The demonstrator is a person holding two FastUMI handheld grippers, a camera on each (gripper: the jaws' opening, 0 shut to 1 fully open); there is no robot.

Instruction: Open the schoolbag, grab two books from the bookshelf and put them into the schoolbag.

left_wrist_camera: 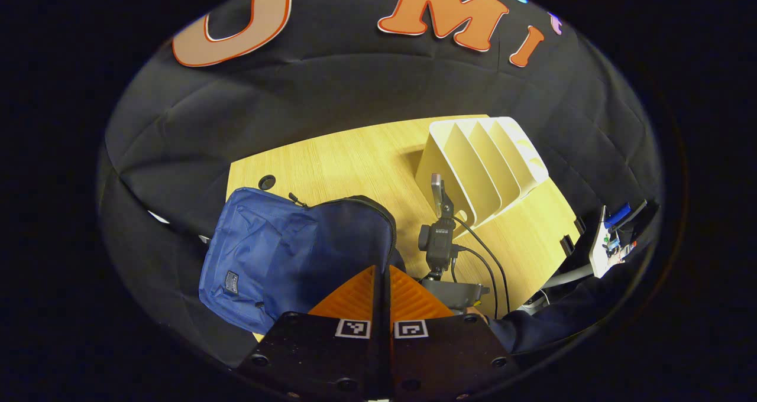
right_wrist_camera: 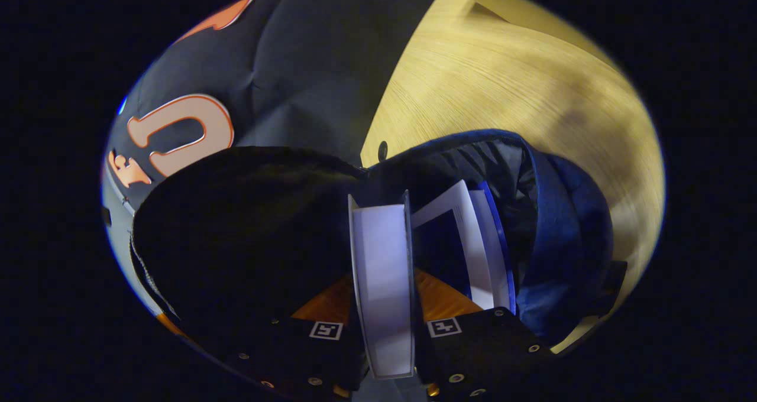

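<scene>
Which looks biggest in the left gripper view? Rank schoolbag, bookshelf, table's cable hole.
1. Blue schoolbag, though it's nearest the camera.
2. White bookshelf, farther back.
3. Cable hole, clearly smallest.

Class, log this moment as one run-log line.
left gripper: shut, at bag | right gripper: shut on book, over open bag | second book: inside | shelf: empty

1. The schoolbag (left_wrist_camera: pixel 278 254) is matt blue woven cloth; its lining (right_wrist_camera: pixel 502 171) looks like thin, faintly shiny fabric.
2. The table (left_wrist_camera: pixel 355 165) is pale wood grain, smooth with a soft sheen.
3. The bookshelf (left_wrist_camera: pixel 485 159) is smooth cream plastic.
4. The book (right_wrist_camera: pixel 384 284) shows matt white paper page edges.
5. The booth wall (left_wrist_camera: pixel 355 77) is matt black cloth, creased.
</scene>
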